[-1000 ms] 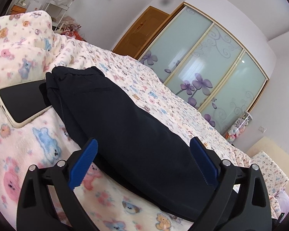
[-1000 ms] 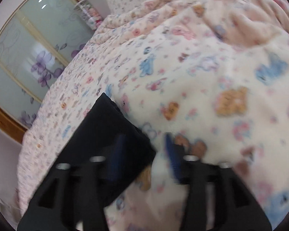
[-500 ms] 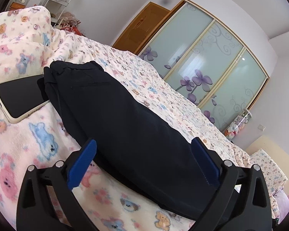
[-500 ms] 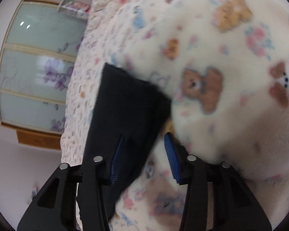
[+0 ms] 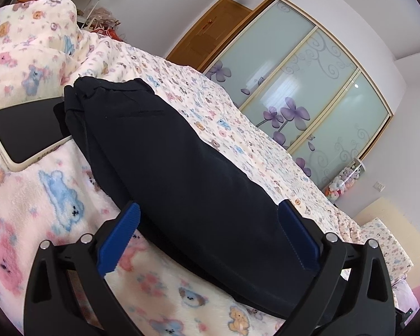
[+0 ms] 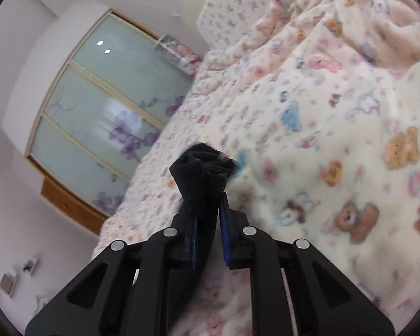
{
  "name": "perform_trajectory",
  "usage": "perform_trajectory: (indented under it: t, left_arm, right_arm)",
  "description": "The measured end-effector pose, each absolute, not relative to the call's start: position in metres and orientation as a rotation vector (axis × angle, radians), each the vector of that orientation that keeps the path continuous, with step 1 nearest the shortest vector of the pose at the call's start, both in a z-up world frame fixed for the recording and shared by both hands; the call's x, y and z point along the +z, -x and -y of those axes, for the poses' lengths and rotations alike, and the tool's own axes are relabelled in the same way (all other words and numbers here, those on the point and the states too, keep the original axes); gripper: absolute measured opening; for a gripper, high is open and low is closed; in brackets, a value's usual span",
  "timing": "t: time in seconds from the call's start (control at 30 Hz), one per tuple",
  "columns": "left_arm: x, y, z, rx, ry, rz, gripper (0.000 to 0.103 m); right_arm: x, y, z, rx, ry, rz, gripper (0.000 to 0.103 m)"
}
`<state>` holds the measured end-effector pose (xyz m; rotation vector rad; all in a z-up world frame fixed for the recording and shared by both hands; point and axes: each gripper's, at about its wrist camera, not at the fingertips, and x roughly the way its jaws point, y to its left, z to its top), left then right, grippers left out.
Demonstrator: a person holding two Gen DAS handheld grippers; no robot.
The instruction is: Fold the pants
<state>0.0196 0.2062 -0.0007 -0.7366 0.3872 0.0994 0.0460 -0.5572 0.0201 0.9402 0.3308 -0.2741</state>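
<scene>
Dark navy pants (image 5: pixel 170 168) lie stretched across a bear-print blanket (image 5: pixel 42 210), waistband at the upper left, legs running to the lower right. My left gripper (image 5: pixel 210 224) stands open and wide just above the middle of the pants, its blue pads on either side of the cloth without pressing it. In the right wrist view my right gripper (image 6: pixel 207 218) has its jaws closing on the bunched leg end of the pants (image 6: pixel 201 176), which sticks up crumpled between the blue pads, lifted off the blanket (image 6: pixel 336 140).
A phone (image 5: pixel 25 134) in a pale case lies face up beside the waistband, partly under it. A wardrobe with frosted floral sliding doors (image 5: pixel 308 98) stands beyond the bed, beside a wooden door (image 5: pixel 210 28). Rumpled blanket folds (image 6: pixel 364 28) rise at the right.
My right gripper went from open beside the leg end to closed on it, and the cloth now stands bunched up between the pads. The left gripper has stayed in place, open.
</scene>
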Motion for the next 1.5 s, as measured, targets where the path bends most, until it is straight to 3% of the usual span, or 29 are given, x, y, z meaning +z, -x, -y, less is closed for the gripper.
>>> perform_trajectory:
  t: [0.13,0.53,0.63,0.77,1.17,1.5]
  left_arm:
    - [-0.003,-0.02,-0.209,0.093,0.754,-0.392,0.099]
    - [0.029,0.002,-0.216,-0.033,0.746,-0.136,0.101]
    - [0.029,-0.025,-0.214,-0.15,0.746,-0.237,0.101]
    - [-0.018,-0.062,-0.224,0.045,0.816,-0.577,0.099]
    - [-0.005,-0.064,-0.192,0.081,0.599,-0.615,0.101]
    - [-0.012,-0.067,-0.191,0.106,0.569,-0.629,0.101]
  right_arm:
    - [-0.055,-0.046,0.584,-0.35,-1.271,-0.472,0.013]
    - [-0.037,-0.039,0.579,-0.301,-1.245,-0.418,0.013]
    - [-0.035,-0.04,0.579,-0.31,-1.224,-0.425,0.013]
    - [-0.04,-0.042,0.581,-0.314,-1.225,-0.431,0.013]
    - [-0.032,-0.045,0.579,-0.313,-1.19,-0.414,0.013]
    - [0.065,-0.071,0.48,-0.093,-0.767,-0.33,0.014]
